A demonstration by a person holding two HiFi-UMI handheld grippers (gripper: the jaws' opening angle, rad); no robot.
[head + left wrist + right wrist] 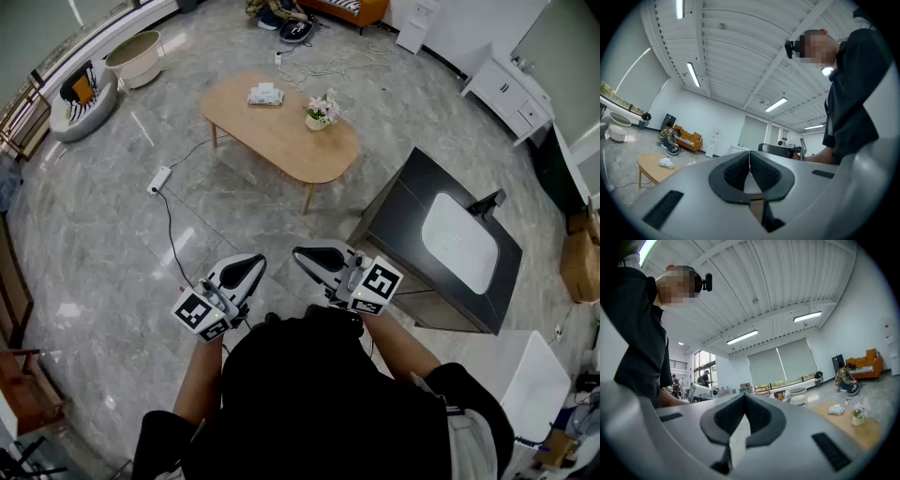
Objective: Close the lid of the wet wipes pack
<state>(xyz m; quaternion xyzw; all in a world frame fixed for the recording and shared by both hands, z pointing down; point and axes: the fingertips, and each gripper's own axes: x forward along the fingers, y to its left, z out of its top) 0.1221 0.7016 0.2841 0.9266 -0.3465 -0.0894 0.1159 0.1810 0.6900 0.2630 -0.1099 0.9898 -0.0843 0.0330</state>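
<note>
Bright ceiling strips (pixel 693 74) light evenly; glossy floor (pixel 103 244) glares; fisheye edges curve darkly.

A light wooden oval table (pixel 281 141) stands well ahead of the left gripper (pixel 246 269). A small pot of pink flowers (pixel 322 112) sits on it. A dark grey box-shaped cabinet (pixel 403 220) is just to the right of the right gripper (pixel 314 258). A white power strip (pixel 159 178) lies on the grey stone floor (pixel 112 253), ahead and to the left.

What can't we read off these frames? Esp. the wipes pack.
- Wet wipes pack: lid open or shut is unreadable; too small in all three views, far off on the wooden table.
- Floor beneath the person: head view, hidden by their torso.
- Cardboard boxes: head view, cut by the right edge.
</note>
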